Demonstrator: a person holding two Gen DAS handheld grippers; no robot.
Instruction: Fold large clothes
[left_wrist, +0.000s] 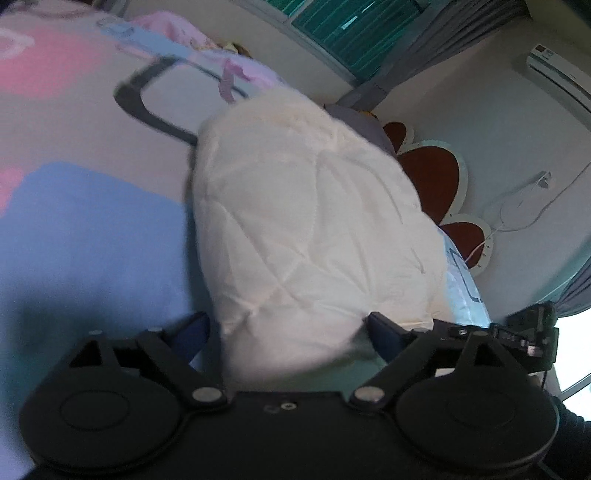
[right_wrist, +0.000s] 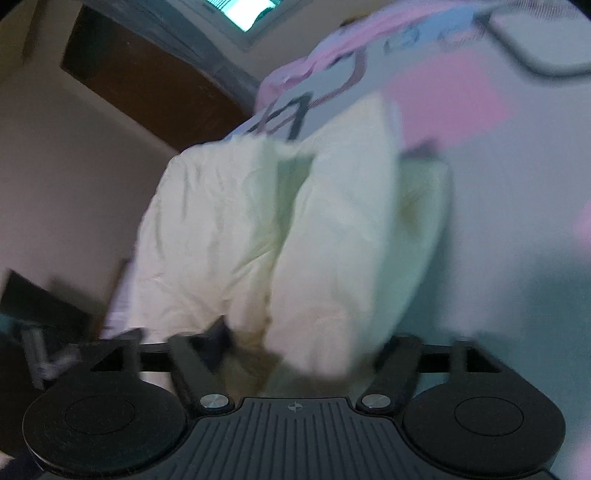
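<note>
Black left gripper (left_wrist: 288, 325) bites the white quilted padded garment (left_wrist: 303, 221) above the pink-and-blue bedsheet (left_wrist: 92, 221), while from the right wrist, the right gripper (right_wrist: 303, 347) clamps its bunched folds (right_wrist: 295, 240), which could slip loose.

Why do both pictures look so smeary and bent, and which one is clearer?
Left wrist view: clearer; the white garment shows its stitching, though the bedsheet smears and the walls curve with the fisheye lens. Right wrist view: heavier motion blur, the garment looks greenish and soft, and glare washes out the window.
</note>
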